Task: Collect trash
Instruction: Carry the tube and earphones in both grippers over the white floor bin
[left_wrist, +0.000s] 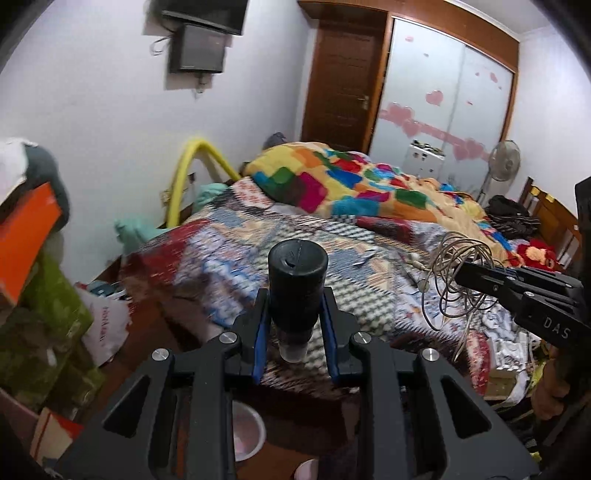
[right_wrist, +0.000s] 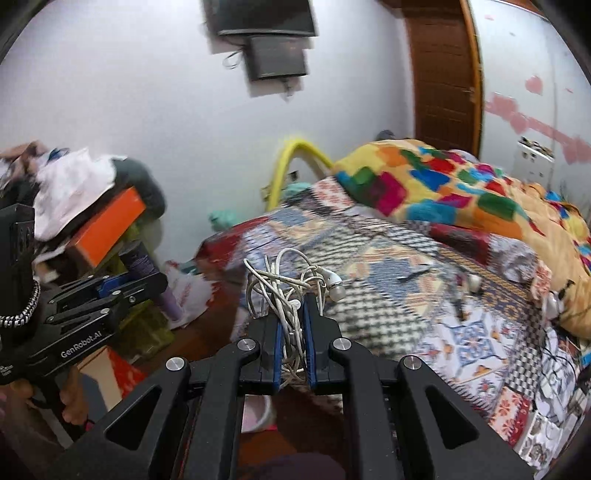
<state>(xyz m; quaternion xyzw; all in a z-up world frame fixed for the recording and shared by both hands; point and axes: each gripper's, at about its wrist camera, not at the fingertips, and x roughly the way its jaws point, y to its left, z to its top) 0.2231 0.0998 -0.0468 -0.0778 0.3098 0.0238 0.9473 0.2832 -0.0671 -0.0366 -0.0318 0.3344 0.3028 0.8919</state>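
My left gripper (left_wrist: 295, 306) is shut on a dark cylindrical bottle (left_wrist: 297, 284) with a clear cap pointing down, held above the near edge of the bed. It also shows in the right wrist view (right_wrist: 144, 275), where the bottle (right_wrist: 142, 262) looks purple. My right gripper (right_wrist: 293, 314) is shut on a tangled bundle of white earphone cable (right_wrist: 288, 291), with an earbud (right_wrist: 334, 284) sticking out to the right. In the left wrist view the right gripper (left_wrist: 465, 275) holds the cable coil (left_wrist: 454, 280) at the right.
A bed with a patchwork sheet (left_wrist: 280, 229) and a colourful blanket (left_wrist: 343, 181) fills the middle. Small items lie on the sheet (right_wrist: 469, 284). A clutter pile with an orange box (right_wrist: 107, 229) stands left. A white plastic bag (left_wrist: 107, 321) and a pink bowl (left_wrist: 247, 428) lie on the floor below.
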